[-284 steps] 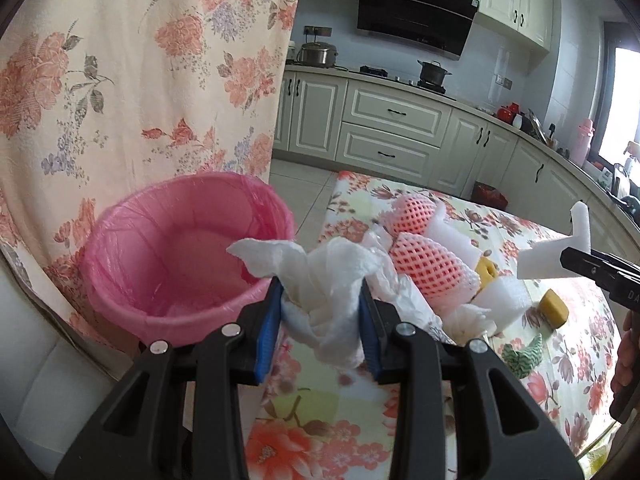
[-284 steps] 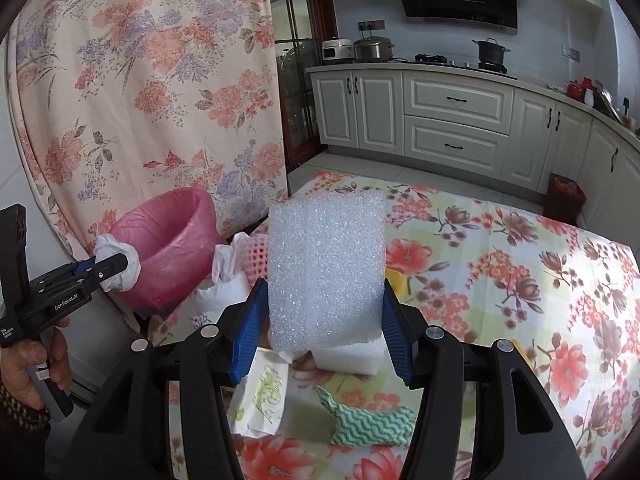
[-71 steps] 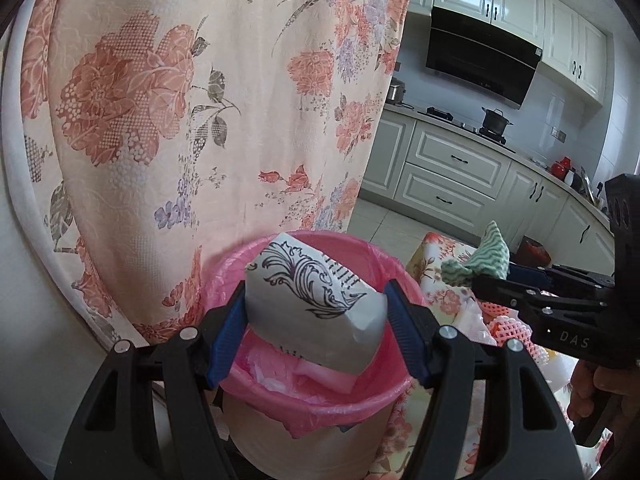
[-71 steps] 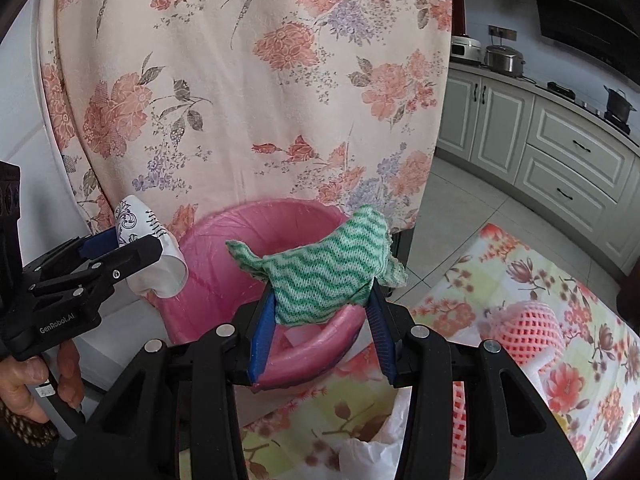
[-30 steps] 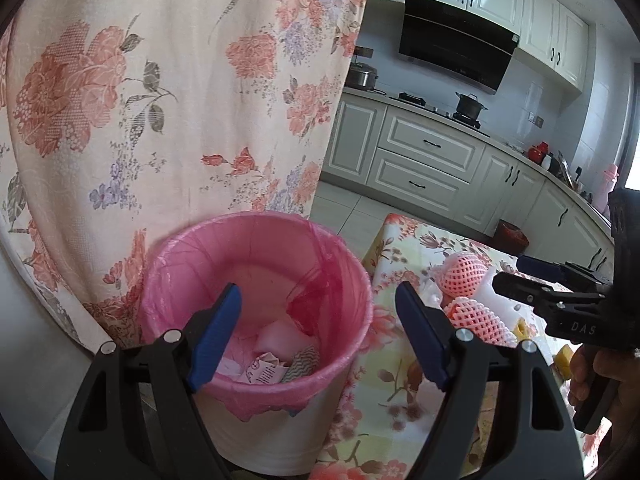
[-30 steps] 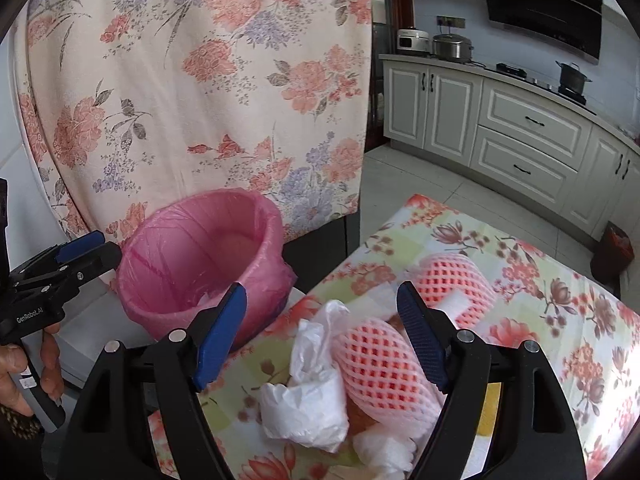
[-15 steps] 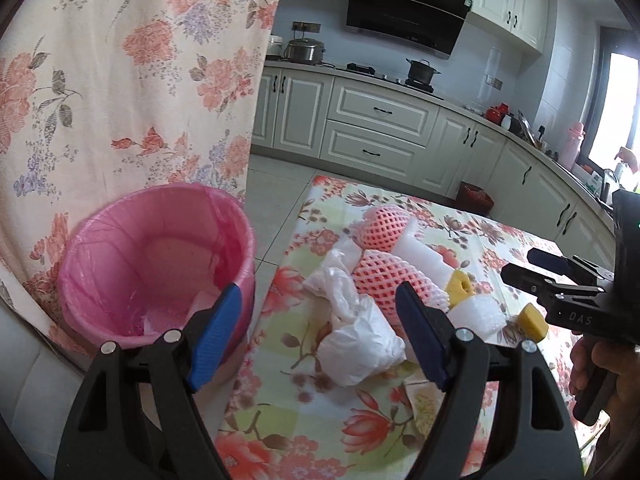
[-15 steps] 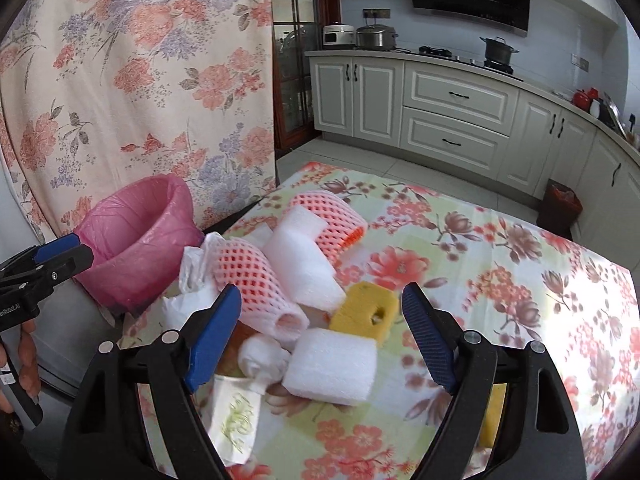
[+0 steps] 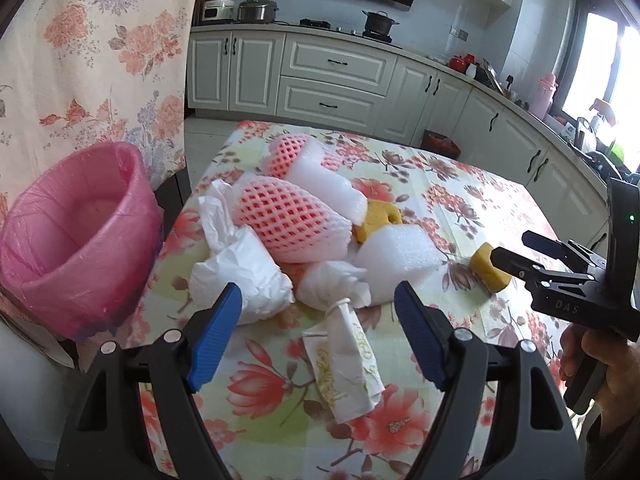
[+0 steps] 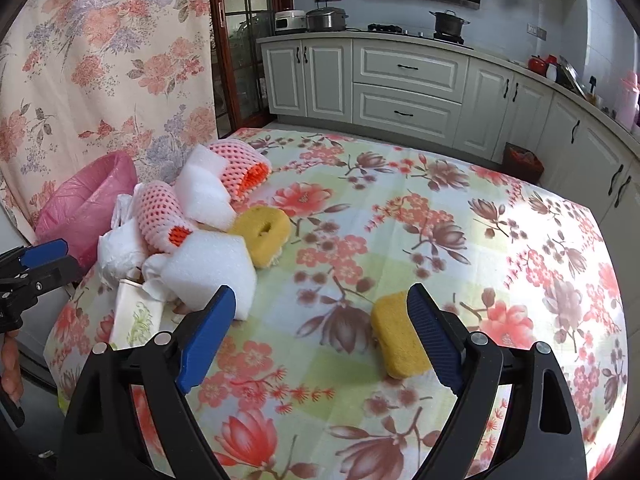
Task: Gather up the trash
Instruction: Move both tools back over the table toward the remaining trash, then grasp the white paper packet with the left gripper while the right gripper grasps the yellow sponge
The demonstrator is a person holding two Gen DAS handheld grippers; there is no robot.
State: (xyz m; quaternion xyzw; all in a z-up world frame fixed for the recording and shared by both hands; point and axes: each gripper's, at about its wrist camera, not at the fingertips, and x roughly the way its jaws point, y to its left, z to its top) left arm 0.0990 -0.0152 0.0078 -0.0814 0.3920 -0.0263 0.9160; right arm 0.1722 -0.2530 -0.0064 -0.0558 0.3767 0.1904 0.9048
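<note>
Through the left wrist camera, the left hand-held gripper (image 9: 318, 326) stood wide open with nothing between its blue pads, poised over the near end of the litter heap. The pink-lined round trash bin (image 9: 76, 236) sat off the bench's left edge; what it held could not be made out from this angle. Much was plainly left on the floral-clothed bench (image 9: 472, 200): beside the bin lay a crumpled white plastic bag (image 9: 240, 272), and beyond that two pink foam fruit nets (image 9: 288, 220), a long white foam strip (image 9: 324, 180), a white foam block (image 9: 396, 254), a knotted white tissue wad (image 9: 332, 284), a flattened printed paper packet (image 9: 348, 360) and a yellow ring-shaped sponge (image 9: 378, 218). By my reckoning the job was well short of done. The bin stood lower than the heap and to its side, with nothing barring the way.

Through the right wrist camera, the right hand-held gripper (image 10: 320, 330) was likewise spread wide and empty. A yellow oblong sponge (image 10: 396, 338) lay apart from the heap, far from the bin, just inside the right blue pad and touching or nearly touching it. It looked the likeliest next pick. The rest of the cloth on that side was bare. Kitchen cabinets (image 10: 408, 80) and a floral curtain (image 10: 104, 60) stood behind, clear of the work.
</note>
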